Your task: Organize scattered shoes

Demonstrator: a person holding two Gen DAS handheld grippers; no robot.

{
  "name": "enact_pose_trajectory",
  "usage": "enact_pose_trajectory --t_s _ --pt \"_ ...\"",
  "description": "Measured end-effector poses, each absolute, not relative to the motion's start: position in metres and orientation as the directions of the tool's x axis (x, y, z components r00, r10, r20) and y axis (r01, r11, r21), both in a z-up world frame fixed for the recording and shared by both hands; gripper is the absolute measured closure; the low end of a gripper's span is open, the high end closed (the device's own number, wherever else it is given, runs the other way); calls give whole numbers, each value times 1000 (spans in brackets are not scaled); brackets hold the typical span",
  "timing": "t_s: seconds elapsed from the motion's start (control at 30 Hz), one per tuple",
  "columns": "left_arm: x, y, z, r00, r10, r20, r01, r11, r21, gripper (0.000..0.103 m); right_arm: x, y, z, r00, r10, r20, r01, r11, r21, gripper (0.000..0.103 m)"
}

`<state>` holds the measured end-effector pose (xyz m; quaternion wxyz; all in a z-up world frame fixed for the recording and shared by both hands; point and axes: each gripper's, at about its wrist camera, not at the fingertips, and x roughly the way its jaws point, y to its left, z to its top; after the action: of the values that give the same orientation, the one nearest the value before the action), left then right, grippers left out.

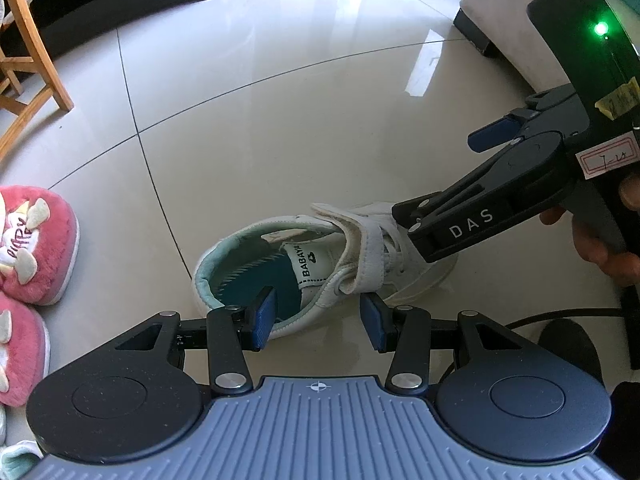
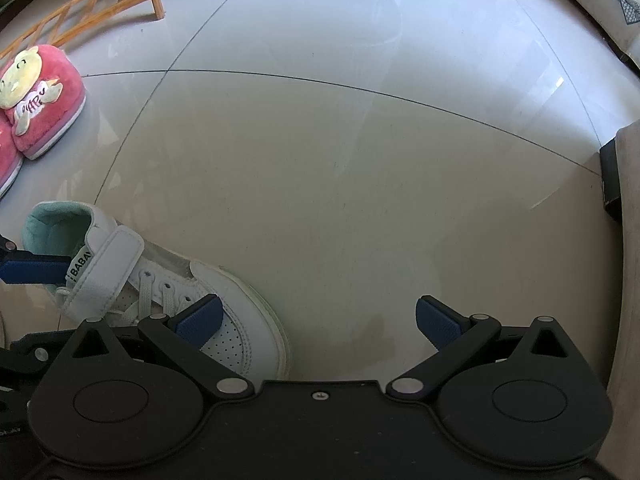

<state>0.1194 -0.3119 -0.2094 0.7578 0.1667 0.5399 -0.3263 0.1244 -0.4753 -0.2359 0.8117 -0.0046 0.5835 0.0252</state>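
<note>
White sneaker at centre frame, on the tiled floor.
Left hand-held gripper straddles its collar, pads apart; right hand-held gripper spread wide over the toe.

My left wrist camera looks steeply down past its fingers, close over the white sneaker on the tiled floor. My right wrist camera tilts down likewise, just right of it; both share the sneaker and pink slippers.
</note>
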Motion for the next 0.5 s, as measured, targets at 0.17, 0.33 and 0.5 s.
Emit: enact_pose_trajectory --t_s 0.17,0.33,0.5 --pt "121 -309 -209 202 -313 -928 670 735 -102 55 125 -475 -236 314 36 -949 -51 998 21 0" --pt "123 -305 -208 199 -313 -929 666 738 -106 55 127 -474 -236 312 36 -949 -57 998 19 0" --pt "122 -303 -207 196 -311 -930 665 739 -107 55 127 -473 -237 314 33 -949 -59 998 15 0"
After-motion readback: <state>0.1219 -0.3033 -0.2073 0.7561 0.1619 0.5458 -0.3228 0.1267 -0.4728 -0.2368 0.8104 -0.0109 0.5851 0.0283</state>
